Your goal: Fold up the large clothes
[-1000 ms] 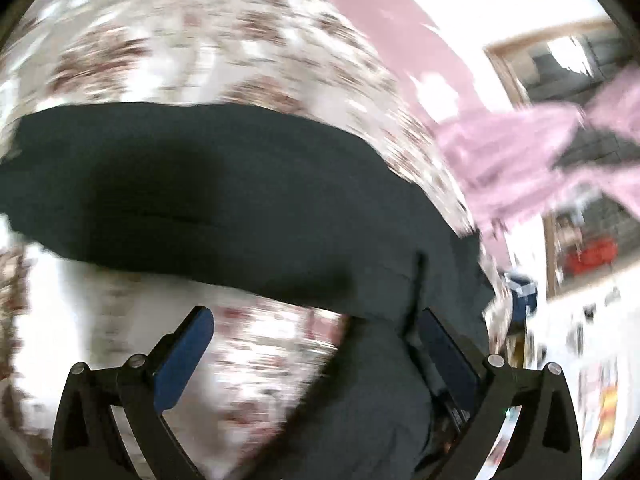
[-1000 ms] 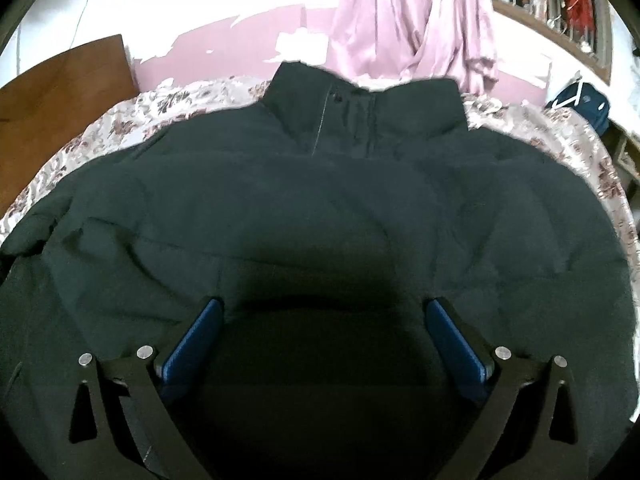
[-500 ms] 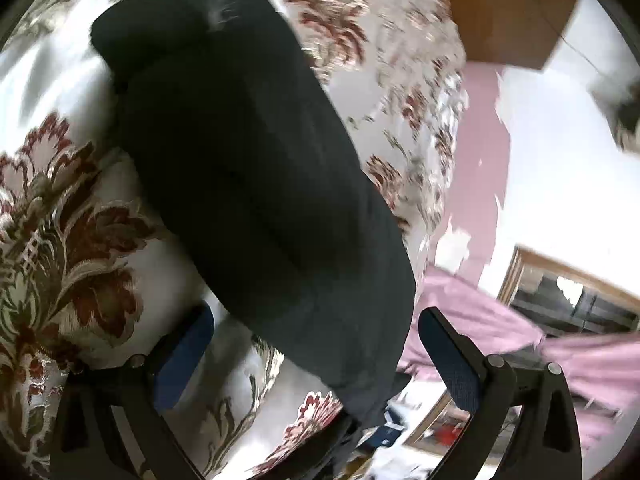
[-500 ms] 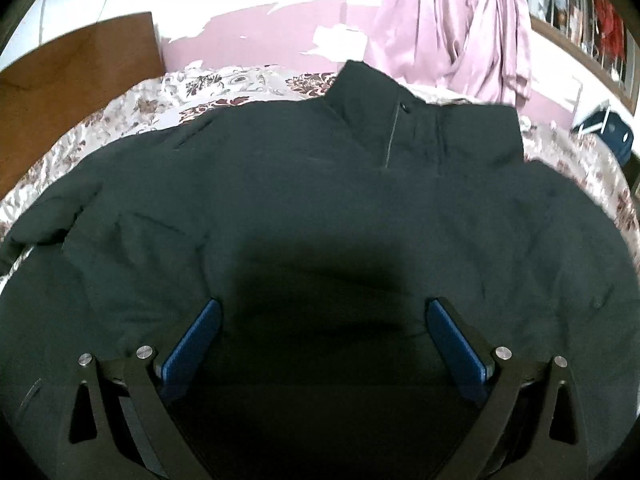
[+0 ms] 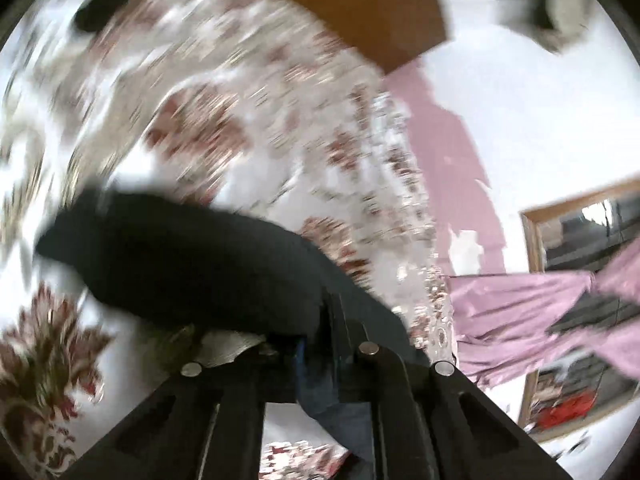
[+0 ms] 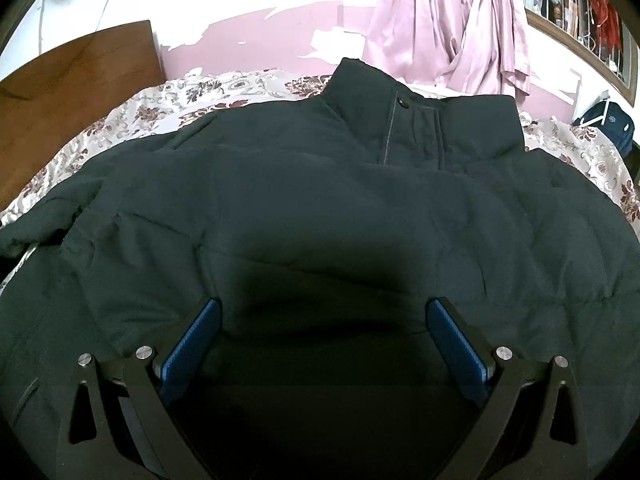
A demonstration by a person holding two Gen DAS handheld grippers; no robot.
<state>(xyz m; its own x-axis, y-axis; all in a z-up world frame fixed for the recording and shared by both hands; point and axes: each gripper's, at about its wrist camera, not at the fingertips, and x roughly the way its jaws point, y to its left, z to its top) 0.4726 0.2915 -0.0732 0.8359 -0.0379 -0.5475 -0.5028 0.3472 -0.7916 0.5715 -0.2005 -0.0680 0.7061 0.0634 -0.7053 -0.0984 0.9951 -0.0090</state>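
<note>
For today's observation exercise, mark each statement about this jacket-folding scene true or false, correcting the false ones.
1. The jacket is red. False: it is dark, almost black.
2. The right hand-held gripper is open above the jacket. True.
3. The left hand-held gripper is wide open. False: it has just closed on the jacket's sleeve.
4. The bedspread has a flower pattern. True.
5. Pink curtains hang behind the bed. True.
</note>
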